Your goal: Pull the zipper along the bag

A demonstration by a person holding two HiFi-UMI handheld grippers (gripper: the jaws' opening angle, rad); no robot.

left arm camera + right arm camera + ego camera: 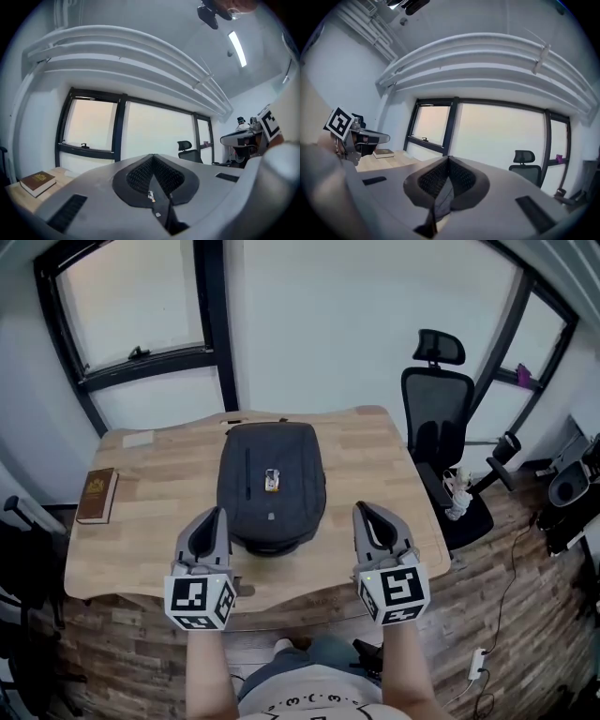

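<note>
Left tongs (218, 515) and right tongs (362, 509) clenched (empty); bag (271, 486) apart on table (169, 488).

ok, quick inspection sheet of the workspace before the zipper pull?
Surface: wooden table.
Job's things: dark backpack lying flat mid-table; zipper state can't be told.
Clutter: brown book near left edge; pale card at far left corner.
Grippers: left hand-held gripper and right hand-held gripper both shut, empty, above the near edge, clear of the backpack.
Cables: cable and power strip on floor, right.
Surroundings: office chair right, windows behind.
</note>
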